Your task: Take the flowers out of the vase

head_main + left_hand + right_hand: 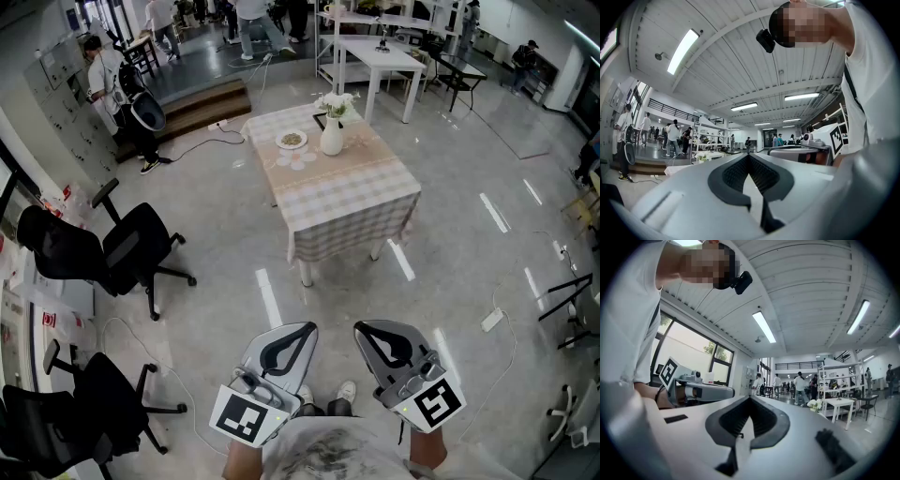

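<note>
White vase [332, 137] holding white flowers [336, 103] stands on the checked-cloth surface [347, 202], well ahead of both grippers. Left gripper [306, 328]: jaws together, nothing between them. Right gripper [362, 328], just beside it: jaws together, empty.

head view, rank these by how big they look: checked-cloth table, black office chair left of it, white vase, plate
1. checked-cloth table
2. black office chair
3. white vase and plate: about alike, the vase taller and the plate wider, so not ranked.
</note>
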{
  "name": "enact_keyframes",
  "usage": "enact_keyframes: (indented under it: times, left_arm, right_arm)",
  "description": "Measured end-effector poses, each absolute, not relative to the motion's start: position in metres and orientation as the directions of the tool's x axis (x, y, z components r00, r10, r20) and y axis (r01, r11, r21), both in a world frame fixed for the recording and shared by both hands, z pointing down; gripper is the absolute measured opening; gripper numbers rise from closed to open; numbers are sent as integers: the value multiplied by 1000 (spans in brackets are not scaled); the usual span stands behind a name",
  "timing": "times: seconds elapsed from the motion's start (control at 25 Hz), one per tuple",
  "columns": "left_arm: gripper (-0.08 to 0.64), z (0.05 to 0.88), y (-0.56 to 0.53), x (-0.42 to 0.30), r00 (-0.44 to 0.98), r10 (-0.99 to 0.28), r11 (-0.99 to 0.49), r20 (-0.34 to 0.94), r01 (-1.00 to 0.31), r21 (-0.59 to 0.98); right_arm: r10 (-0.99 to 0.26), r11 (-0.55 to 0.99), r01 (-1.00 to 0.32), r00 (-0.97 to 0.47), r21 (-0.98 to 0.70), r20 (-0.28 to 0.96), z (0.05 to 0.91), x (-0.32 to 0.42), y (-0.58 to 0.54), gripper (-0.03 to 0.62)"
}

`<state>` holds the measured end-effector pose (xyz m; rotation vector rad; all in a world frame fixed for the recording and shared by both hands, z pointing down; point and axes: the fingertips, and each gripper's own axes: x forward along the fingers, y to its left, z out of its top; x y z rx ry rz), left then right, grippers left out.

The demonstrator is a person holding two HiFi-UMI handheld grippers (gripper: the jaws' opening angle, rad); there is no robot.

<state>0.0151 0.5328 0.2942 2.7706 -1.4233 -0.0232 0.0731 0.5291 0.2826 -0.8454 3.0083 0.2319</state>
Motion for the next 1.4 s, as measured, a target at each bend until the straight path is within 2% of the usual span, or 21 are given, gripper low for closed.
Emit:
enact_keyframes:
  times: [0.68,1.08,1.4]
  left_arm:
    - [9,295,512,66,569,-822,-569,6,-822,20]
    - [9,283,494,91,538,-842,-537,-52,-843,-33]
    - [9,300,466,80,539,-843,-538,12,-843,23]
  right_arm:
    - [-511,844,-515,-857,149,-71,283,118,509,17]
    - [-480,863,-487,-873,134,-79,277,143,488,17]
    - [-487,859,-492,-870,138,-70,288,129,457,17]
